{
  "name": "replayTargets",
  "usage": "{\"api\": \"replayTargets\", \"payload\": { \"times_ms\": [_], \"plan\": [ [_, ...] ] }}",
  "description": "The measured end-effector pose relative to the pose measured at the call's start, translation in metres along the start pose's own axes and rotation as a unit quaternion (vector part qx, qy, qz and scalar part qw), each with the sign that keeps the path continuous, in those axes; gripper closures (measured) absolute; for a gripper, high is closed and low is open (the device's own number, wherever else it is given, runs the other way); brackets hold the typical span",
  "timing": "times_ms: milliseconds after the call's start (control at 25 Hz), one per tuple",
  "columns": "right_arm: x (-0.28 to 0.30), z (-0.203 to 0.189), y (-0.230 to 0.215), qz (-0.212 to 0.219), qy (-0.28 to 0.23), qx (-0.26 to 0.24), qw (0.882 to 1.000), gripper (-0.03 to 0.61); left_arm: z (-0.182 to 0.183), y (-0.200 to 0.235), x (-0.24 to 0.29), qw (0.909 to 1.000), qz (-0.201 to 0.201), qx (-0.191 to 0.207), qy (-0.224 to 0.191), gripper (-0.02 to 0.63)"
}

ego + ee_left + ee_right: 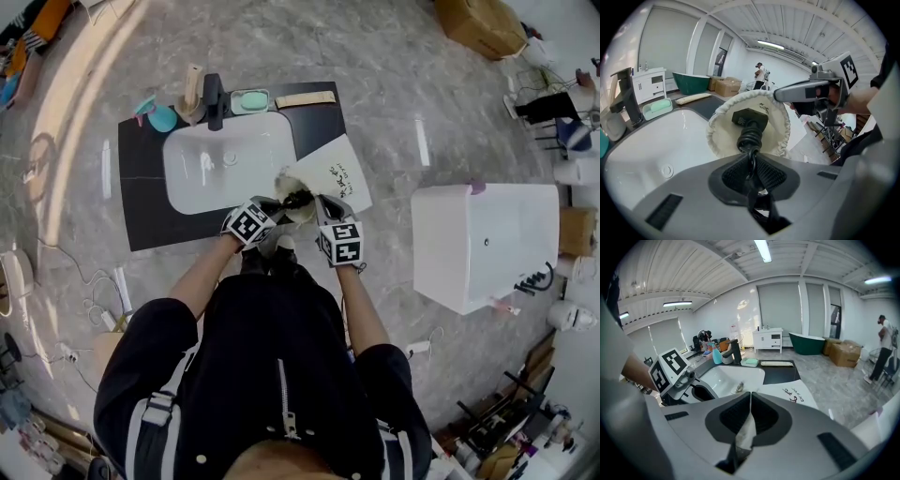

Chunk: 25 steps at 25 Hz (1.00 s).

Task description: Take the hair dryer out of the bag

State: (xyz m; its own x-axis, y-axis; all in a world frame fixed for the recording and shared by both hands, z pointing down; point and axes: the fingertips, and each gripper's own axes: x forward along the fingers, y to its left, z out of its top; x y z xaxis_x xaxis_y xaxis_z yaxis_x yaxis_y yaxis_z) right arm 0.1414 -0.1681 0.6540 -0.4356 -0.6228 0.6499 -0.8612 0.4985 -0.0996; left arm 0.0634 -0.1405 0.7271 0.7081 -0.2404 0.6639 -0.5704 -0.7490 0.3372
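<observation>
A cream drawstring bag (776, 133) hangs over the front right corner of the white sink (202, 169). The hair dryer's black end (749, 117) sticks out of the bag's mouth, with its coiled black cord (749, 139) trailing toward me. My left gripper (751, 161) is shut on that cord, just in front of the bag. My right gripper (750, 399) is shut on a fold of the bag's cream cloth (746, 432); in the left gripper view it holds the bag's upper right rim. In the head view both grippers (281, 204) (317, 202) meet at the bag (298, 183).
The sink sits in a black counter (136, 216), with a black faucet (214, 98), a mint soap dish (249, 100) and a teal cup (159, 117) along the back. A white sheet with black writing (342, 173) lies beside the bag. A white tub (483, 244) stands to the right.
</observation>
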Motion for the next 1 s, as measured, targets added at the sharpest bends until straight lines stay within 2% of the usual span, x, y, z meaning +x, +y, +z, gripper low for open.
{"api": "replayTargets", "payload": {
  "times_ms": [720,1000],
  "plan": [
    [0.003,0.000,-0.001,0.012,0.000,-0.004,1.000,0.561,-0.029,0.011,-0.025,0.9993,0.026,-0.023,0.011,0.545],
    [0.004,0.000,-0.001,0.015,-0.001,-0.003,1.000,0.561,-0.046,0.018,-0.030,0.9982,0.044,-0.029,0.027,0.543]
  ]
}}
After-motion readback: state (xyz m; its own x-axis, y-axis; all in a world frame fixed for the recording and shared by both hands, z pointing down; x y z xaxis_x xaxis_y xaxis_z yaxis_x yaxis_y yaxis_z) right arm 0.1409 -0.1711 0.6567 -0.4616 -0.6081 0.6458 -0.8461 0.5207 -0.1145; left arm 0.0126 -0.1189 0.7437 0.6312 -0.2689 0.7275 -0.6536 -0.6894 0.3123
